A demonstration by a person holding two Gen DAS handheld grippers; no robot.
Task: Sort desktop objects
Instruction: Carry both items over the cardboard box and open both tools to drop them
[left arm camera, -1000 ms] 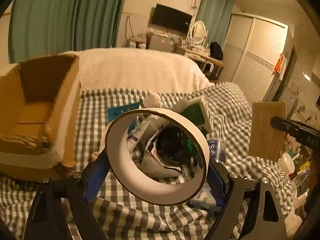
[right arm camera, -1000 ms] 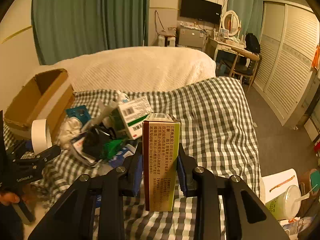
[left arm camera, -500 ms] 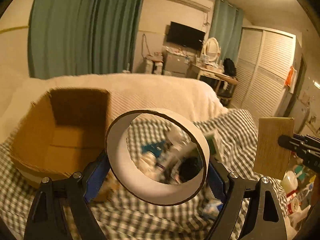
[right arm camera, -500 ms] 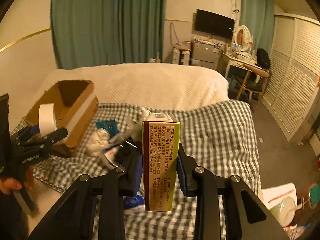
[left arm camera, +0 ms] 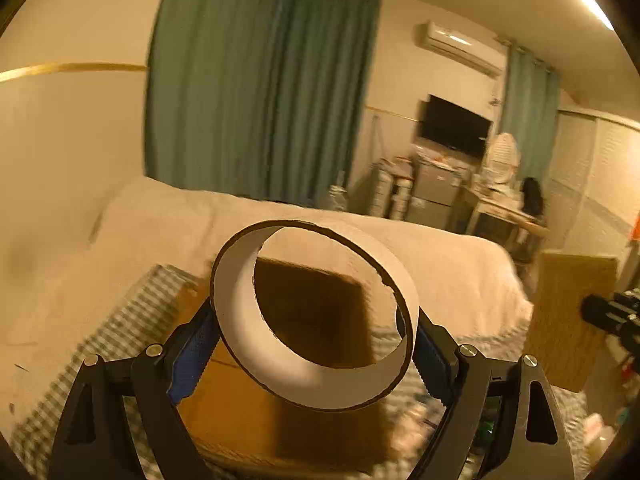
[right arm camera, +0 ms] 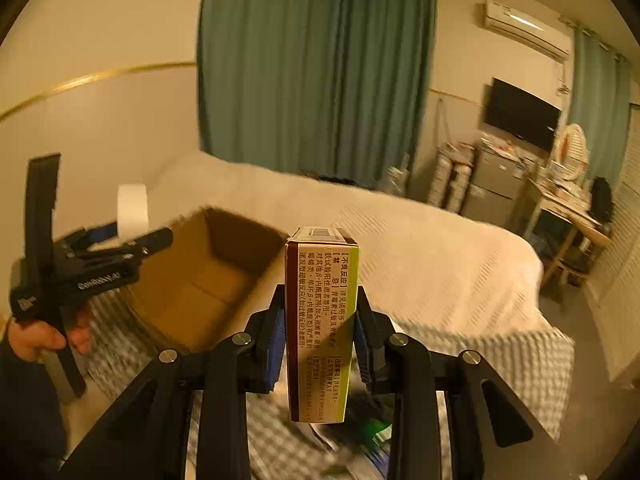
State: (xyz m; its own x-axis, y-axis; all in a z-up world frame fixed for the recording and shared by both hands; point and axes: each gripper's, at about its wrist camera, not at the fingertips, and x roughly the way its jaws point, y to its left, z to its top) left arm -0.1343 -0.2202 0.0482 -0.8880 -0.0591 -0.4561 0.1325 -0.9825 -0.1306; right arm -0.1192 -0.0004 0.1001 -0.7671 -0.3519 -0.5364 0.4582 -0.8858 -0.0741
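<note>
My left gripper (left arm camera: 312,332) is shut on a white tape roll (left arm camera: 320,386), which stands upright between the blue pads. An open brown cardboard box (left arm camera: 248,412) lies just below and beyond it, and its dark inside shows through the ring. My right gripper (right arm camera: 320,320) is shut on an upright medicine box (right arm camera: 322,364) with a brown and green printed side. In the right wrist view the cardboard box (right arm camera: 200,284) sits to the left, and the left gripper (right arm camera: 132,242) holds the tape roll (right arm camera: 133,210) over its left edge. The medicine box (left arm camera: 568,320) also shows at the right of the left wrist view.
A checked cloth (right arm camera: 500,356) covers the near part of a bed with a white blanket (right arm camera: 440,264). Blurred loose items (right arm camera: 372,432) lie below my right gripper. A person's hand (right arm camera: 44,336) grips the left tool. Green curtains, a TV and a cluttered desk stand behind.
Both grippers have risen and swung left, away from the pile of items and toward the cardboard box. The tape roll and the medicine box stay held as before.
</note>
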